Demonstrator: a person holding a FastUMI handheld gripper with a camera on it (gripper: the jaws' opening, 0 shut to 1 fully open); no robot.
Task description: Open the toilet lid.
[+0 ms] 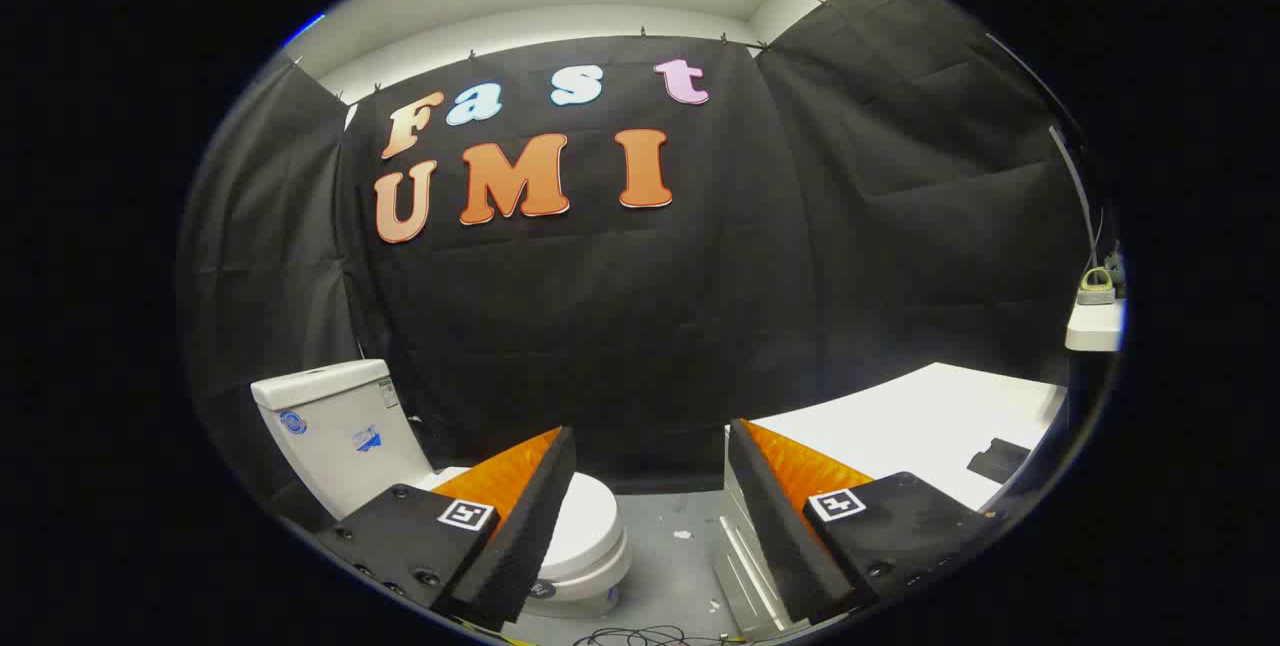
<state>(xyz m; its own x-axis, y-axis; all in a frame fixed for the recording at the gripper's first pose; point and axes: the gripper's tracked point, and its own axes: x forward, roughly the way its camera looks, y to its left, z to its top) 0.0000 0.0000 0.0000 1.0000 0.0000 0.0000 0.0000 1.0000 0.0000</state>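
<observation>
While the gripper [650, 516] hangs in the air with its two fingers spread wide and nothing between them, the toilet [575, 546] sits low and off to the left, partly hidden behind the left finger [520, 516]. Its lid [590, 516] lies flat and closed over the bowl, and the tank [335, 426] stands behind it, further left and farther off, against the black cloth wall [650, 326]. So the toilet's long axis seems to run from the tank at the far left toward the rounded front of the lid, which points to the near right, roughly toward the gap between the fingers.

That is the relation the coming move hangs on, I'd say: the front edge of the lid is the part nearest the gripper, but it lies below and to the left of where the fingers point, and well apart from them. The gripper would likely have to drop and swing left to get a finger under that front lip, then lift back toward the tank, where the hinge probably sits.

On the right stands a white table [930, 426] with a small dark object [998, 459] on it, just beyond the right finger [790, 516]. Some cables [650, 638] lie on the grey floor [680, 546] near the toilet base.
</observation>
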